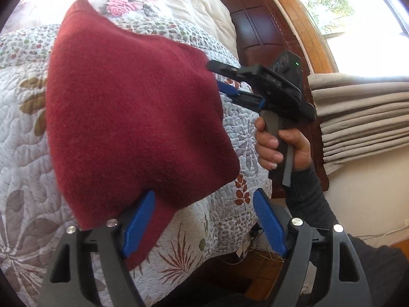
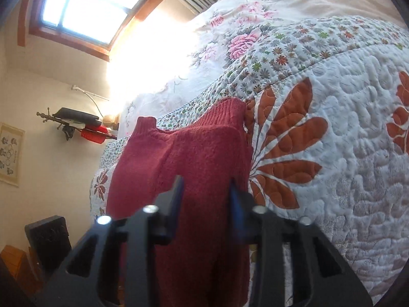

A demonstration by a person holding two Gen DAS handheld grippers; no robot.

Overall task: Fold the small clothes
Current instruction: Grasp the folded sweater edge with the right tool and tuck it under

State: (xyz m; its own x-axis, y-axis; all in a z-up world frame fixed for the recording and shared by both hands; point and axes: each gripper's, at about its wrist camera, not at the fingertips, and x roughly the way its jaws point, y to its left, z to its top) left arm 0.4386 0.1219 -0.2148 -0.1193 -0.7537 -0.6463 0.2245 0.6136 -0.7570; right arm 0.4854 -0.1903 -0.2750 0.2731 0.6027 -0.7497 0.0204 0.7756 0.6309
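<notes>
Right hand (image 1: 281, 143) upright on handle, right gripper (image 1: 219, 79) apart, edging red sweater (image 1: 133, 117), left gripper (image 1: 204, 220) apart, floral quilt (image 1: 23, 133) beneath, window (image 1: 358, 20) behind.

left wrist: faces right, close | right wrist: faces left; shared: red knit garment (image 1: 133, 117) (image 2: 184, 158)

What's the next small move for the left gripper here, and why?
Probably close the left gripper on the near edge of the red knit garment. Its fingers stand wide apart with only the left pad against the cloth. The right gripper is at the garment's far edge, over the floral quilt, so a left grip would likely allow the fold.
</notes>
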